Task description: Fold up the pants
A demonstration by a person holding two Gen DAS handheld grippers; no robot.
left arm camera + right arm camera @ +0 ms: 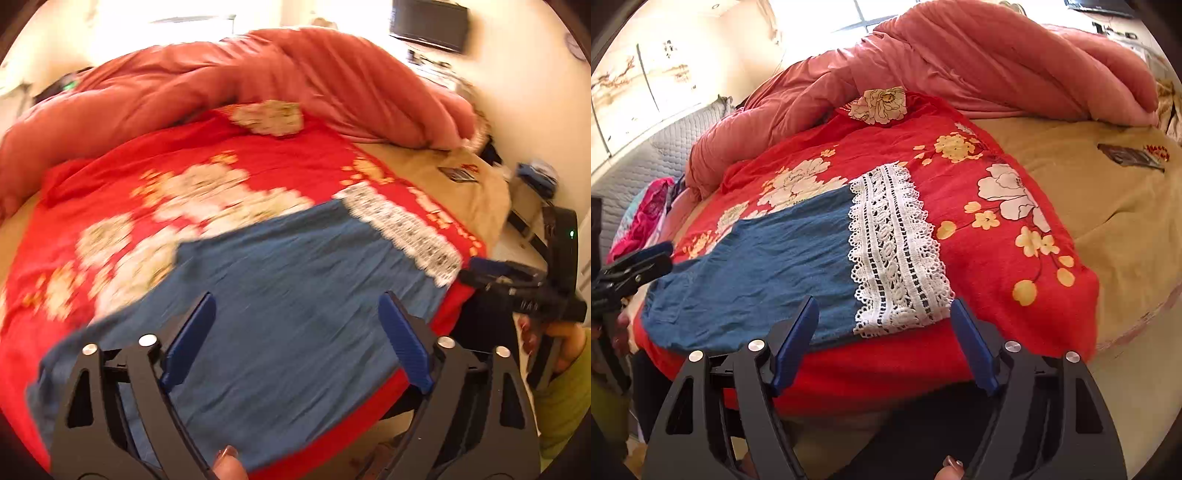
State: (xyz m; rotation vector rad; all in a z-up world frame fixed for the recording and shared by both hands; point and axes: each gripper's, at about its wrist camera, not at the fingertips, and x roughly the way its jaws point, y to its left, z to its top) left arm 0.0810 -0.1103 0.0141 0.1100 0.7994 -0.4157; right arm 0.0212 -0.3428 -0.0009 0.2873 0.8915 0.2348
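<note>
Blue pants (280, 295) with a white lace hem (402, 236) lie flat on a red floral sheet (122, 192) on the bed. My left gripper (297, 310) is open and empty, hovering above the blue cloth. In the right wrist view the pants (764, 266) and lace hem (897, 251) lie ahead of my right gripper (884, 314), which is open and empty at the bed's near edge. The right gripper also shows in the left wrist view (517, 280) past the lace end. The left gripper also shows at the left edge (646, 258) of the right wrist view.
A pink duvet (960, 62) is heaped across the back of the bed. A tan blanket (1108, 206) covers the right side. Pink clothes (642, 218) lie at the far left. A dark screen (428, 22) hangs on the wall.
</note>
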